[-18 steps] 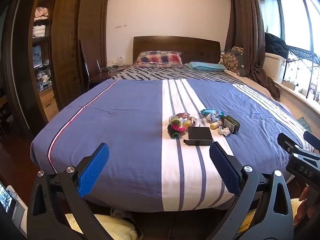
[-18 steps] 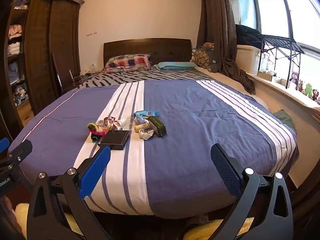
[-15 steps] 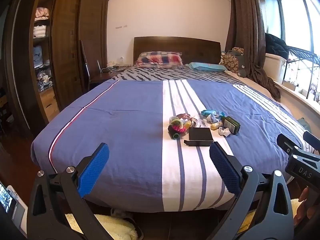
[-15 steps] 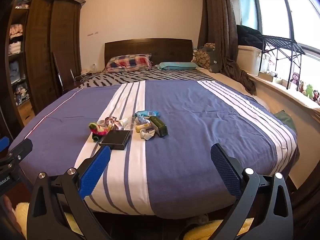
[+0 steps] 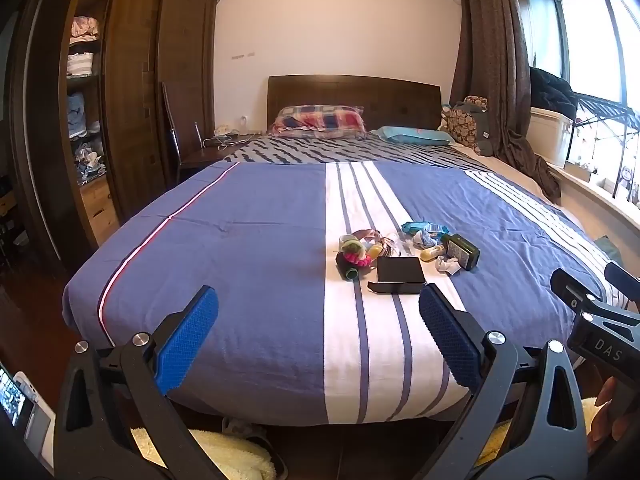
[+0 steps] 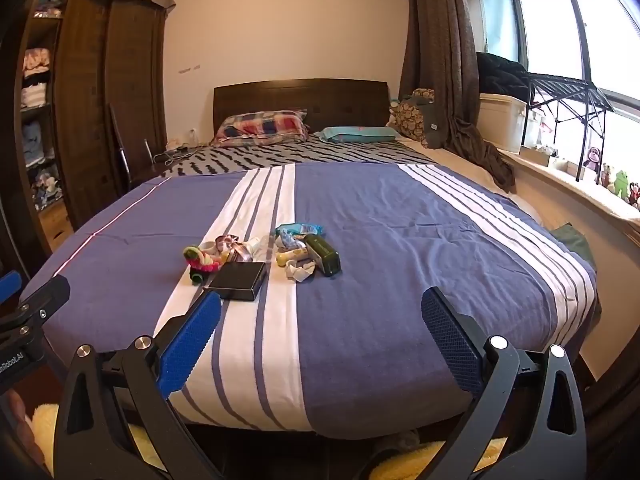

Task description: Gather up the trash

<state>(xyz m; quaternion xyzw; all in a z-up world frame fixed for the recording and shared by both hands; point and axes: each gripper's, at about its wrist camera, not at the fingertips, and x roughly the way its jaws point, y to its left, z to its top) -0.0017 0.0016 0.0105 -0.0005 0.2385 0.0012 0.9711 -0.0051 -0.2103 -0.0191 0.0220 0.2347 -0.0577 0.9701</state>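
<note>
A bed [image 5: 248, 248] with a blue and white striped cover fills both views, its dark wooden headboard [image 5: 354, 96] against the far wall. A tall dark wardrobe [image 5: 132, 112] stands to the left of the bed; a brown curtain [image 5: 492, 64] hangs to the right.

The trash [image 6: 264, 254] lies in one cluster on the white stripe near the foot of the bed. It comprises a flat black box [image 6: 237, 275] at the near edge, a dark green bottle [image 6: 322, 254] on its side at the right, a pink and green bundle [image 6: 199, 259] at the left, a blue wrapper [image 6: 299, 229] at the far side and a crumpled white scrap [image 6: 299, 270] just beside the bottle.

The left tool [image 5: 318, 336] hangs short of the foot of the bed, its jaws spread wide with nothing between them. The right tool [image 6: 320, 338] is likewise spread wide and holds nothing. Both are well apart from the cluster.
</note>
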